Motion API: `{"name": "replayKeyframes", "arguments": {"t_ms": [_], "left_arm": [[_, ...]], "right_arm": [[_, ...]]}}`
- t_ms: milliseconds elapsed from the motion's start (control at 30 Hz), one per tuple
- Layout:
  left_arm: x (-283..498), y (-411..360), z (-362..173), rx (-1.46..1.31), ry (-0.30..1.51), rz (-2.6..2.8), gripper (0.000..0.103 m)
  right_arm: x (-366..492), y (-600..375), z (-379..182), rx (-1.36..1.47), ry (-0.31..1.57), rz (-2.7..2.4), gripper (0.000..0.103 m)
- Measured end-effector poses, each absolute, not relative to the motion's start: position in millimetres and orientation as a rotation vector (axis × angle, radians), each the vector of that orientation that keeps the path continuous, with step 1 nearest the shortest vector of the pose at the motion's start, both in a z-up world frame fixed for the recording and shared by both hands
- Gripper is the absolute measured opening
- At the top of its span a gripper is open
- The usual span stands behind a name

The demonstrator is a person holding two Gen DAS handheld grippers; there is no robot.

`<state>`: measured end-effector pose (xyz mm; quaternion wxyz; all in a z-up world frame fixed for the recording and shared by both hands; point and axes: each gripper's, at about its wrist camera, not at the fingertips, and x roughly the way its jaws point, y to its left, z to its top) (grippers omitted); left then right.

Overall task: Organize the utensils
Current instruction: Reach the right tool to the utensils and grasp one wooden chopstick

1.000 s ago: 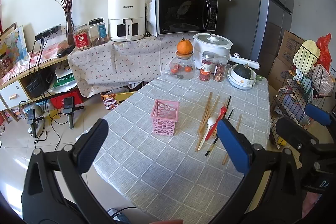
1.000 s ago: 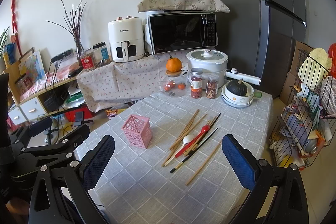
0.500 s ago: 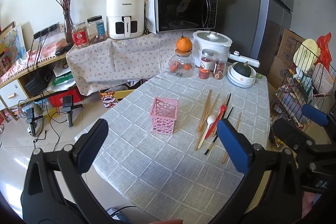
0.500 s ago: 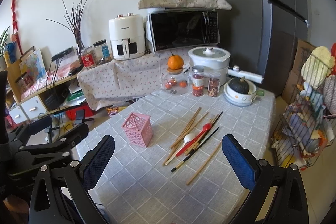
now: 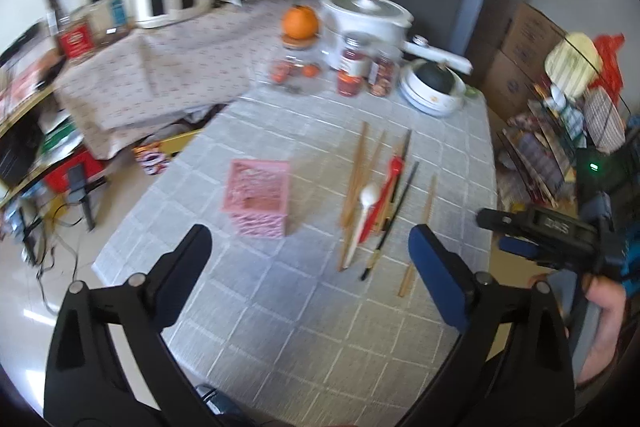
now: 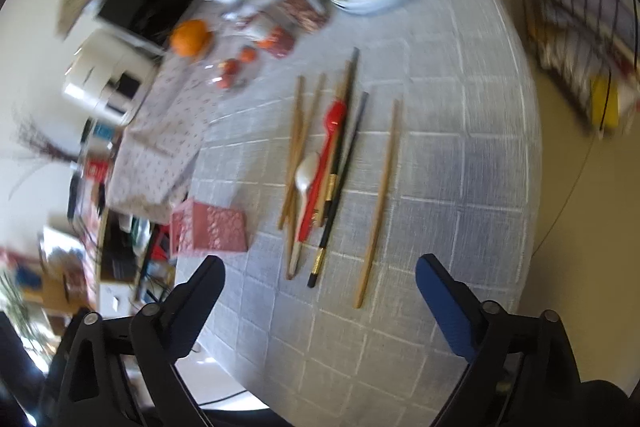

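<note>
A pink perforated holder (image 5: 258, 195) stands upright on the grey checked tablecloth (image 5: 280, 307). To its right lie wooden chopsticks (image 5: 356, 179), a white spoon (image 5: 366, 203), a red spoon (image 5: 386, 191), black chopsticks (image 5: 394, 219) and one lone wooden chopstick (image 5: 420, 239). My left gripper (image 5: 309, 239) hangs open above the cloth in front of the holder and utensils. My right gripper (image 6: 320, 267) hovers over the near ends of the white spoon (image 6: 306, 175), black chopsticks (image 6: 340, 179) and lone chopstick (image 6: 380, 199). Its jaws are closing, with nothing between them.
At the table's far end stand a white rice cooker (image 5: 364, 15), glass jars (image 5: 352, 67), an orange (image 5: 300, 21) and a bowl with a dark squash (image 5: 434, 87). A wire rack (image 5: 568, 131) stands right of the table. A hand (image 5: 604, 323) holds the right gripper (image 5: 494, 231).
Both grippers have tipped down toward the table and come closer to the utensils. The right one dropped most and rolled, so its view is now tilted. Nothing was picked up.
</note>
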<state>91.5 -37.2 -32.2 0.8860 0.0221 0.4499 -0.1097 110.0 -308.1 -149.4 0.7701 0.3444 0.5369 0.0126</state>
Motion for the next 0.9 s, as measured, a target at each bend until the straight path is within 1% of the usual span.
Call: {"name": "replayKeyframes", "arguments": {"t_ms": [67,100,167,200,233,367,467,533,567,600,700,733,800,900], "left_arm": [[106,-49,-40,0.062,0.974,-0.251,0.097],[116,-56,-45,0.070,0.997,-0.263,0.094],[135,-67,-57,0.084,1.047,-0.273,0.091],[141,-70,-61,0.087,1.065,-0.275,0.088],[148,-73,-65,0.090,1.083,-0.275,0.086],[176,-87,-81,0.124,1.119,-0.261,0.085],[195,-94,-91,0.115,1.157,-0.279,0.081],[207,-99,-98,0.102,1.186,-0.289,0.075],[212,-101,-102,0.094,1.204,-0.290,0.073],[216,-103,-105,0.090,1.217,-0.293,0.070],[228,-110,-114,0.075,1.249,-0.300,0.066],[232,-112,-116,0.068,1.257,-0.303,0.062],[238,-116,-121,0.067,1.268,-0.303,0.061],[247,-123,-128,0.075,1.273,-0.309,0.060]], "right_arm": [[124,-311,-159,0.757,1.198,0.018,0.095],[131,-312,-165,0.764,1.220,0.021,0.094],[142,-312,-178,0.787,1.267,0.028,0.089],[149,-313,-184,0.793,1.293,0.025,0.084],[154,-315,-189,0.793,1.309,0.020,0.082],[175,-321,-206,0.780,1.350,-0.028,0.078],[191,-322,-222,0.764,1.390,-0.050,0.074],[199,-322,-235,0.755,1.415,-0.064,0.069],[203,-322,-241,0.759,1.429,-0.072,0.067],[207,-322,-247,0.772,1.438,-0.074,0.063],[215,-322,-260,0.789,1.459,-0.094,0.053],[218,-321,-262,0.775,1.462,-0.107,0.052],[223,-318,-266,0.748,1.468,-0.119,0.047],[229,-310,-264,0.669,1.456,-0.131,0.046]]}}
